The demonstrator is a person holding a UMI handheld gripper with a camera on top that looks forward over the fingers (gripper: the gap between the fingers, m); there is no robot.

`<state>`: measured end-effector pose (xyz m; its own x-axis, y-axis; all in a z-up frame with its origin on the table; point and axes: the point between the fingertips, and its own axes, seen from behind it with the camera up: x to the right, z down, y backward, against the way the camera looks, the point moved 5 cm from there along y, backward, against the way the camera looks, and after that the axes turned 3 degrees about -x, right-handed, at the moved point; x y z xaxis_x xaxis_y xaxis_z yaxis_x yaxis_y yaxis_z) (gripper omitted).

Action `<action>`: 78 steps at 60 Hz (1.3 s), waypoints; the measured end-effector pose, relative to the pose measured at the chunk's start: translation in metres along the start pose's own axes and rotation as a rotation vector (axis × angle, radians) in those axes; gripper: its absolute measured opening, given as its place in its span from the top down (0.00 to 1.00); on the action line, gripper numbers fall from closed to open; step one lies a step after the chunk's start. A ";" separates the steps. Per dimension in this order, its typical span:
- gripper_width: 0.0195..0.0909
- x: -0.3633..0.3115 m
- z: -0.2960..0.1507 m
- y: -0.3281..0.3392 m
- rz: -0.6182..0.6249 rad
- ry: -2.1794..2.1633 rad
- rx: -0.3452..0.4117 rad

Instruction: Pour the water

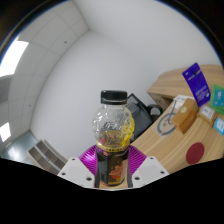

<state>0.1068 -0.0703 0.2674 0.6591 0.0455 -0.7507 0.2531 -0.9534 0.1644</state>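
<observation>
One bottle fills the middle of my view, clear plastic with a bumpy upper body, a black cap on top and a yellow label band lower down. It stands upright between the fingers, lifted clear of the table, with wall and ceiling behind it. The magenta pads sit tight against its lower body on both sides, so I read the gripper as closed on the bottle at roughly bottle width, not fully shut.

Risks as I judge them:
- Cap looks to be on. Tilting now would pour nothing; it has to come off first, and I have only one gripper.
- Grip is low on the body, below the bulge. Once tipped, the heavy upper part could swing or slide out between the pads.
- Thin plastic may buckle under squeeze, and with the cap off that would push water out early.
- I see no cup or glass anywhere. Pouring without a target puts water on the table.

Outward: the wooden table lies to the right and below, carrying a blue box, a brown bag-like item, a small teal thing and a red disc. Any spill lands among these.
</observation>
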 end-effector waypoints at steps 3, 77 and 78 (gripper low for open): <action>0.76 0.013 -0.020 0.008 0.055 0.181 0.026; 0.08 0.111 0.033 0.179 0.592 0.660 -0.195; 0.07 0.103 0.034 0.187 0.594 0.654 -0.200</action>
<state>0.1982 -0.2543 0.1996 0.9758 -0.2188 -0.0035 -0.1790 -0.8073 0.5624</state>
